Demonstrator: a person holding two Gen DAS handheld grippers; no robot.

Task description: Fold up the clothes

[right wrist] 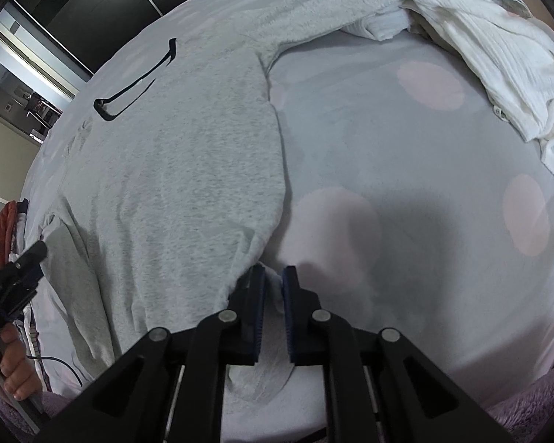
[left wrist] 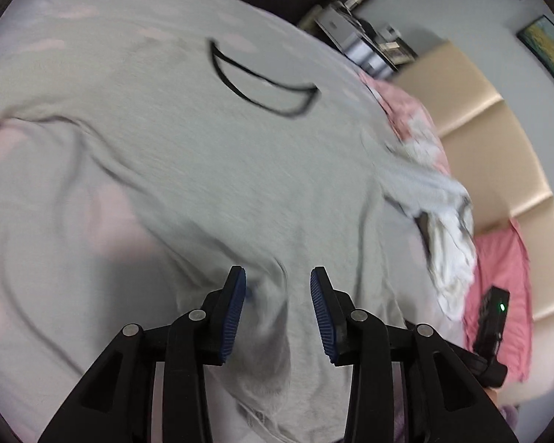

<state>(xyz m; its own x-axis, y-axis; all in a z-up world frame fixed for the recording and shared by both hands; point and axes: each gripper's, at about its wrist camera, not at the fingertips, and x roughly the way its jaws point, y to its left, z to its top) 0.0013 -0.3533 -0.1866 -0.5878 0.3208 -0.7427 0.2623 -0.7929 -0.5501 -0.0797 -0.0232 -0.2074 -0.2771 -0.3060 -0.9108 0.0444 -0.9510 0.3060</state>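
While your left gripper (left wrist: 278,277) hangs over the near hem of the heather-grey cotton sweatshirt with the black-trimmed neckline (left wrist: 188,155), its blue ribbed pads (left wrist: 236,306) stand wide apart with nothing between them; the left wrist view is smeared, so you cannot tell from it whether the pads touch the cloth. In the right wrist view, that gripper (right wrist: 22,262) shows at the left border in your left hand (right wrist: 11,365), beside the sweatshirt's left sleeve near the bed's front edge. The sweatshirt (right wrist: 173,170) lies spread flat on the pale grey bedsheet with faint pink dots (right wrist: 406,192), neckline toward the bed's far side, hem toward you. Your right gripper (right wrist: 273,277) sits at the hem's right corner, its pads drawn narrow with a fold of the grey fabric pinched between them. Farther right, toward the far right corner of the bed, a crumpled white ribbed garment (right wrist: 498,59) lies heaped, touching a pale fuzzy grey garment (right wrist: 336,3) that reaches the sweatshirt's shoulder. In the left wrist view, a pink patterned pillow (left wrist: 506,295) rests against the beige padded headboard (left wrist: 498,140).
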